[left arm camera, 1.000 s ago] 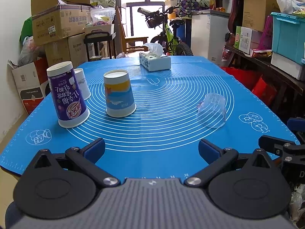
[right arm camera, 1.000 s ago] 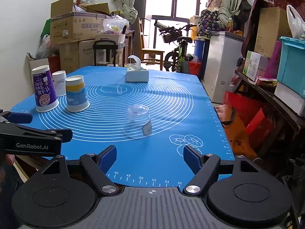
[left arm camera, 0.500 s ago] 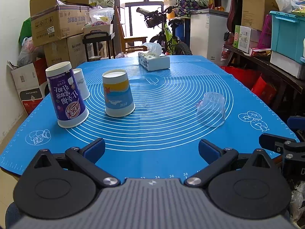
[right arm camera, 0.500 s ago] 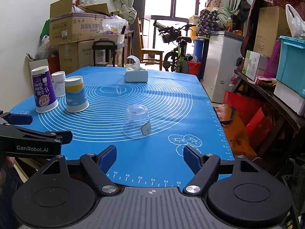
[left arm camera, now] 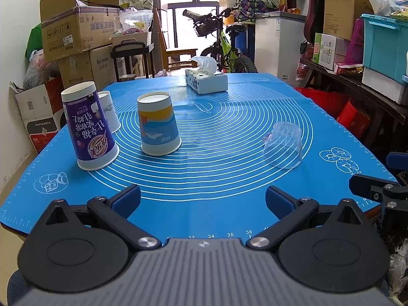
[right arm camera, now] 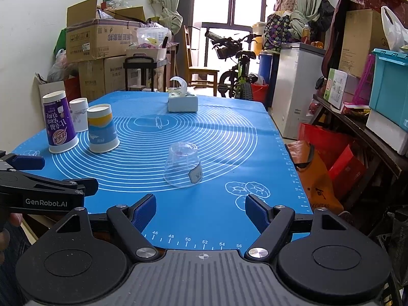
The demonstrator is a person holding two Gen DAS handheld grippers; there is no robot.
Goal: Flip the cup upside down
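Four cups stand mouth-down on the blue bench mat [right arm camera: 229, 132], and the clear cup [right arm camera: 182, 164] sits straight ahead of the right gripper [right arm camera: 200, 210], its axis upright, base on top. Right fingers [right arm camera: 144, 210] are spread and empty; the left gripper [left arm camera: 202, 200], also spread, has that cup [left arm camera: 283, 145] well off to its right, so the right looks nearer
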